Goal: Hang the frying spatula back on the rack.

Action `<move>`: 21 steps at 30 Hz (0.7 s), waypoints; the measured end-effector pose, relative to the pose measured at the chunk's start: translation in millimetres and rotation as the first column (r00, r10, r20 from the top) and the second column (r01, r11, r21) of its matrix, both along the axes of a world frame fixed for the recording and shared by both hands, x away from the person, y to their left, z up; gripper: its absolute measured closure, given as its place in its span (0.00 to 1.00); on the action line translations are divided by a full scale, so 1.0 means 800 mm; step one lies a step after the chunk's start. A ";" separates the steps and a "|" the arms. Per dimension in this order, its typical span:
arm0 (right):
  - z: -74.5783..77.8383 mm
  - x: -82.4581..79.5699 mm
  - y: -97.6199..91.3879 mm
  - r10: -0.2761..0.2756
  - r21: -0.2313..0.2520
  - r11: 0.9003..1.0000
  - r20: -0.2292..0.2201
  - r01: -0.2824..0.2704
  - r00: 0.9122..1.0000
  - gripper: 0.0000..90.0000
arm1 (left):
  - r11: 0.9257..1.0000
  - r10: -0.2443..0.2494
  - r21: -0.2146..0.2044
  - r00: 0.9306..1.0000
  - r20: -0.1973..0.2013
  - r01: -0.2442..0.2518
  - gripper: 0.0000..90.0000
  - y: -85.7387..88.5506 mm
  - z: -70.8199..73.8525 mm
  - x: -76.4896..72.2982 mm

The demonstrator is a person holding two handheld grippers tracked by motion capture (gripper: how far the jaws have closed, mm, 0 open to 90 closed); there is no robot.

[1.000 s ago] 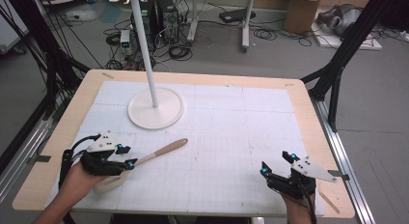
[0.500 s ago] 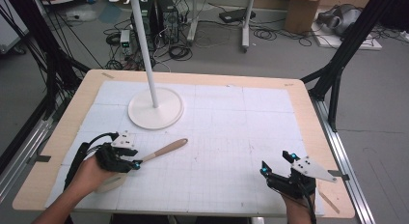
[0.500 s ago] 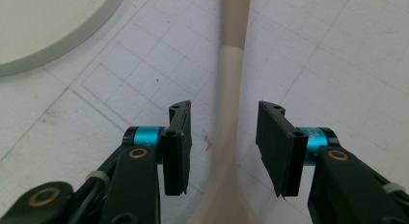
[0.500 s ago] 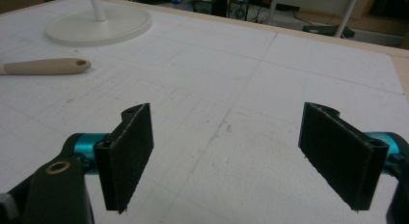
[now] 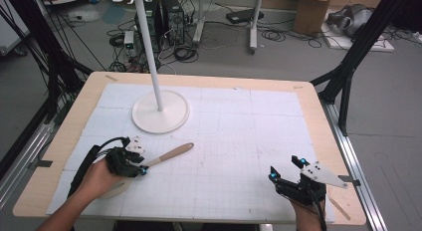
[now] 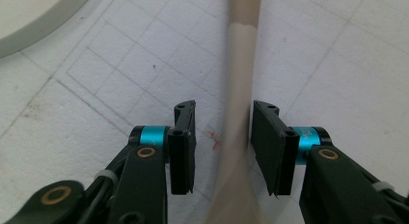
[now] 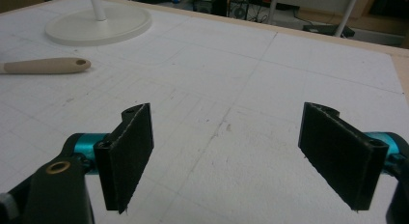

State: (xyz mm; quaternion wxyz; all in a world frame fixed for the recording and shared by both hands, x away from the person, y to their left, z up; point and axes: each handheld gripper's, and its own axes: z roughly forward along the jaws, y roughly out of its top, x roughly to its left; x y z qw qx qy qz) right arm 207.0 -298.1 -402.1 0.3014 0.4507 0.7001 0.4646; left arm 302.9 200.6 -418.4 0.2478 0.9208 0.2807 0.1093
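Observation:
A beige utensil (image 5: 171, 154) with a hole in its handle end lies slantwise on the white grid mat, near the front left. My left gripper (image 5: 142, 169) straddles its neck (image 6: 241, 89). Its jaws have just been closing; a narrow gap still shows beside the left pad (image 6: 183, 137), while the right pad sits close against the neck. The utensil's wide end is hidden under the hand. My right gripper (image 5: 284, 169) rests at the front right, its jaws (image 7: 227, 113) wide open over bare mat. The handle (image 7: 46, 65) also lies far left in the right gripper view.
A white stand with a round base (image 5: 160, 111) and a tall pole topped with hooks rises at the back left of the mat. The wooden table border (image 5: 318, 121) rings the mat. Black frame posts stand at both sides.
My left gripper has slid right and down along the utensil, and its jaws have narrowed around the neck. The utensil and the right gripper have stayed put.

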 end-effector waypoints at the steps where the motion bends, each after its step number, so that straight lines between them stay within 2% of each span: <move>1: 0.000 0.000 0.000 0.001 0.000 1.000 0.000 -0.001 1.000 0.21 | 1.000 0.002 0.004 1.000 0.000 -0.002 0.69 0.000 0.000 0.000; 5: 0.000 0.000 -0.001 0.000 0.002 1.000 0.006 0.000 1.000 0.21 | 1.000 0.011 -0.015 1.000 -0.004 -0.011 0.71 0.003 0.001 0.002; 8: 0.000 -0.001 -0.001 -0.001 -0.001 1.000 0.007 0.001 1.000 0.21 | 1.000 0.007 -0.014 1.000 -0.008 -0.007 0.73 0.005 0.001 0.003; 11: -0.001 -0.001 -0.001 -0.002 -0.001 1.000 0.001 0.002 1.000 0.21 | 1.000 -0.013 -0.028 0.999 -0.044 0.012 0.76 0.006 0.000 0.006; 15: -0.001 0.000 -0.001 -0.003 -0.001 1.000 0.001 0.003 1.000 0.21 | 0.999 -0.004 -0.043 0.999 -0.054 0.002 0.76 0.006 -0.001 0.007; 16: -0.001 0.000 -0.001 -0.004 -0.002 1.000 0.000 0.004 1.000 0.21 | 0.999 -0.027 -0.043 0.998 -0.060 0.024 0.76 0.006 -0.001 0.007; 21: -0.002 0.000 -0.001 -0.006 -0.004 1.000 -0.001 0.006 1.000 0.21 | 0.998 -0.042 -0.040 0.997 -0.057 0.039 0.77 0.005 -0.001 0.006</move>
